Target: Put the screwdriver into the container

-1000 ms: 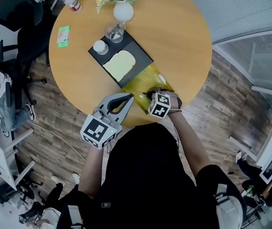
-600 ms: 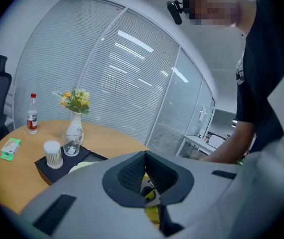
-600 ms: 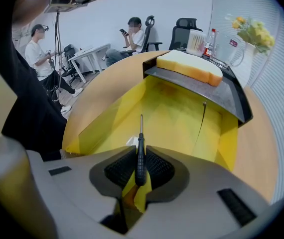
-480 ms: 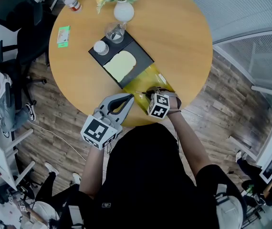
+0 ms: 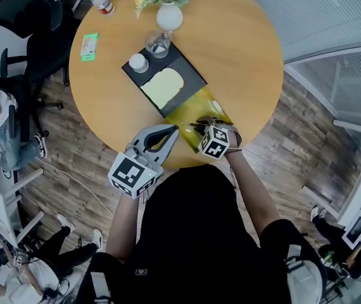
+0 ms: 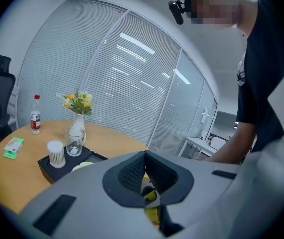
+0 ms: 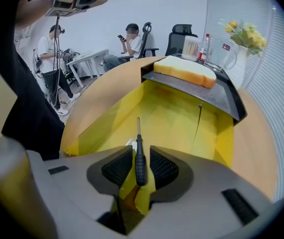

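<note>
Room: office with slatted glass walls, a wood-plank floor and a round wooden table [image 5: 244, 49]; people sit and stand off to the side by the desks.
Far side of table: white vase [image 5: 169, 18] of yellow flowers, a red-capped bottle [image 5: 102, 2] and a green packet [image 5: 89, 45], well apart from the working spot.
Black tray [image 5: 183, 68]: carries a pale slice of bread [image 5: 161, 87], a tub of cotton swabs [image 5: 138, 62] and a clear glass [image 5: 157, 43].
Container [image 7: 172, 118]: see-through yellow box, open on top, at the table's near edge with its far end right against the tray.
Right gripper [image 7: 141, 152]: jaws drawn in on the black handle, pads close on both sides, held over the near end of the container.
Screwdriver [image 7: 140, 171]: gripped by its handle, thin shaft sticking out forward past the jaw tips toward the tray, above the yellow floor of the container; how high above it I cannot tell.
Left gripper [image 6: 145, 158]: pads meet at the tips with nothing between them; it sits at the table's near edge, just left of the container, pointing toward it.
Person: stands at the near edge of the table, dark sleeves, one gripper in each hand.
</note>
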{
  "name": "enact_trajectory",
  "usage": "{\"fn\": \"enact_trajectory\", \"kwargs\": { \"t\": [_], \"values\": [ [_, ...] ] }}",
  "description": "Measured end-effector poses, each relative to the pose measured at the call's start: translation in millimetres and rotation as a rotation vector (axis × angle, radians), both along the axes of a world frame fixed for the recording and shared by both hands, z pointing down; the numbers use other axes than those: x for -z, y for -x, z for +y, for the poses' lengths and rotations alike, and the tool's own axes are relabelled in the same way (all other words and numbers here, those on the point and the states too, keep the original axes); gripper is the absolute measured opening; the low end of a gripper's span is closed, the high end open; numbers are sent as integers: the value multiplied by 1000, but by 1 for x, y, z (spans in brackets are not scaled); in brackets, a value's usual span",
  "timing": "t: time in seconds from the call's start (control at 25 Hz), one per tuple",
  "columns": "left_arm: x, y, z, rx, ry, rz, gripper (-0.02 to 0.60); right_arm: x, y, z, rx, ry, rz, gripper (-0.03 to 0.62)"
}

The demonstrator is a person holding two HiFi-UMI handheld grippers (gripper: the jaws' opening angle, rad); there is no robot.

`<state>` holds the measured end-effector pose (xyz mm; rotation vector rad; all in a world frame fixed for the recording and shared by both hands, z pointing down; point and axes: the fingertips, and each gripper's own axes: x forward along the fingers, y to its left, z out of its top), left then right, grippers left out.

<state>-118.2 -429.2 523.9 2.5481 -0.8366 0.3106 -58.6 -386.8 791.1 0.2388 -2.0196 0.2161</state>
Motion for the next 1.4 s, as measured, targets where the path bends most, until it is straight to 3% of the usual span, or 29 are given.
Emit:
{"fn": "enact_trajectory", "kwargs": {
  "t": [0.2,0.36,0.56,0.68,1.0,1.24,1.4],
  "values": [
    [4,-2,7,3,-9,-4,5,11,0,-3,-32,-26,-39,100],
    [7,-4,14,1,-15,-5,5,34,1,-12,-127,-39,-131,100],
    [11,-10,27,-11,-25,-7,5,68,-9,-9,-219,-55,-236,22],
    [16,-13,31,-15,-38,-9,5,89,-20,-6,-268,-81,-307,9],
    [26,-20,40,-27,-61,-13,5,172,-52,-6,-536,-78,-691,5],
    [28,-26,52,-32,-68,-12,5,197,-79,6,-643,-67,-807,5],
    [30,-28,58,-33,-75,-18,5,202,-88,16,-652,-82,-815,5]
  ]
}}
